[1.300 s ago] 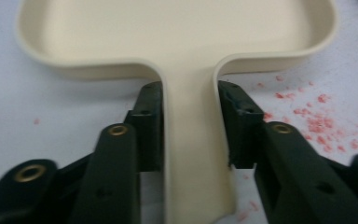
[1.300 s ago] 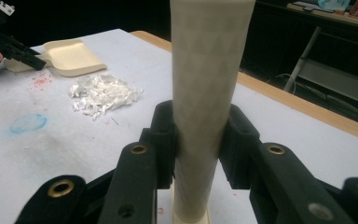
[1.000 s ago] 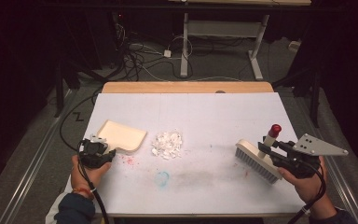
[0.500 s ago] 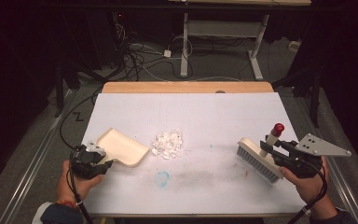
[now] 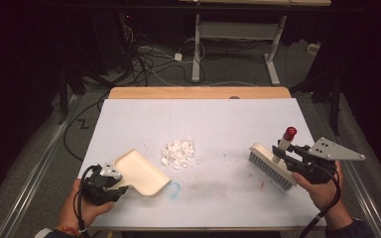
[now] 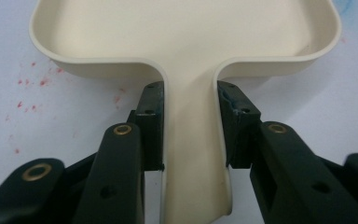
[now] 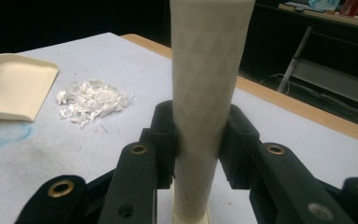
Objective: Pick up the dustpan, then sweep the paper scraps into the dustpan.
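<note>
Dustpan (image 5: 141, 172), cream plastic, lies on the white tabletop (image 5: 218, 119) at the near left, open mouth turned toward the middle. Its flat handle sits between the jaws of the left hand-held gripper (image 6: 189, 123), clamped from both sides.

Brush (image 5: 272, 165): pale block, grey bristles down on the tabletop at the near right, well apart from the dustpan. Its upright handle, red knob on top, is gripped by the right hand-held gripper (image 7: 198, 147), jaws closed around the shaft.

Heap of white shreds (image 5: 178, 152) lies between the two tools, near the dustpan's mouth but not touching it. Faint blue ring mark (image 5: 173, 190) on the tabletop just beside the dustpan's near corner; red specks around the pan.

Risks, as judged:
- Shreds look light; a fast brush stroke could scatter them past the pan.
- If the pan's lip is lifted off the surface, shreds would slide under it.
- Pan handle is smooth and tapered; sideways push from the brush could twist it in the jaws.
</note>
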